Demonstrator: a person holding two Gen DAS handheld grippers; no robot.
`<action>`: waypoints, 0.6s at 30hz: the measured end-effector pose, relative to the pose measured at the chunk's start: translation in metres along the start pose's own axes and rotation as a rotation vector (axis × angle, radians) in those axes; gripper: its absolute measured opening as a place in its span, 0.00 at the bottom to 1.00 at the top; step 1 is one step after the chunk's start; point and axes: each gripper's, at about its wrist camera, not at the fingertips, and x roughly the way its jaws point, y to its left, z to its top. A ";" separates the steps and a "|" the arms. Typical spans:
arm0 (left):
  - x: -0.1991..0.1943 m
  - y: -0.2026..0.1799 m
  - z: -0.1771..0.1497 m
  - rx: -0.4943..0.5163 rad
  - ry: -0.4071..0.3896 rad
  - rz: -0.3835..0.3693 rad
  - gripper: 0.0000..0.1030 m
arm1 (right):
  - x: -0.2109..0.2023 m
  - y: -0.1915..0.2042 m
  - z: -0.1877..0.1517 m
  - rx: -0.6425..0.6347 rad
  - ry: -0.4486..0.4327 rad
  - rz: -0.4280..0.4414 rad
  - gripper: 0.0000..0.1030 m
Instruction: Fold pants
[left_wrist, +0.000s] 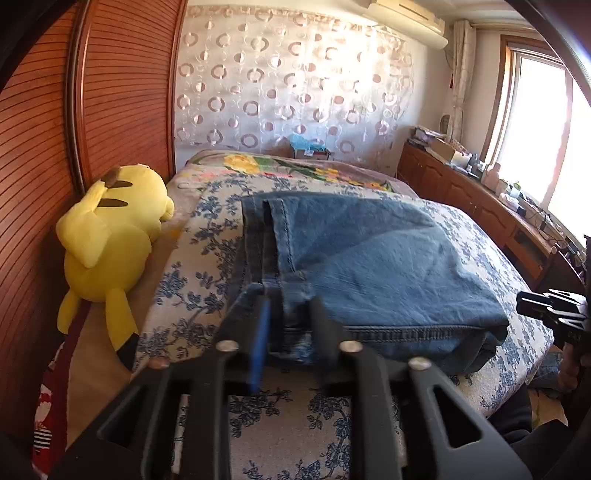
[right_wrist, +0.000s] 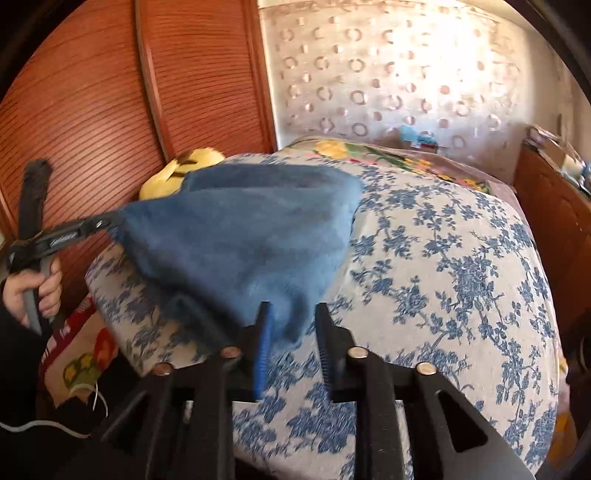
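Folded blue jeans (left_wrist: 388, 266) lie on the flower-print bed cover (left_wrist: 288, 417). My left gripper (left_wrist: 290, 306) is at their near left corner. Its fingers stand apart, the seamed edge lies between them and the pads do not clamp it. In the right wrist view my right gripper (right_wrist: 291, 314) is at the near corner of the jeans (right_wrist: 240, 240). Its jaws stand apart too, with a tip of denim loose between them. The left gripper (right_wrist: 110, 221) shows at the far left corner of the jeans, held by a hand (right_wrist: 40, 291). The right gripper (left_wrist: 524, 301) juts in at the right edge.
A yellow plush toy (left_wrist: 110, 236) lies on the bed's left side against a wooden slatted wardrobe (left_wrist: 125, 92). A low wooden sideboard (left_wrist: 480, 206) with clutter runs along the right under a bright window (left_wrist: 535, 129). The bed cover (right_wrist: 443, 277) stretches bare to the right of the jeans.
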 end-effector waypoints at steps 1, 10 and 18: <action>-0.003 0.001 0.001 -0.003 -0.007 0.004 0.41 | 0.003 -0.002 0.002 0.011 -0.001 -0.002 0.37; -0.004 0.017 0.008 -0.034 -0.034 0.033 0.64 | 0.053 0.001 0.015 0.075 0.042 0.011 0.53; 0.018 0.025 -0.003 -0.046 0.031 0.055 0.64 | 0.077 -0.001 0.014 0.114 0.110 0.013 0.62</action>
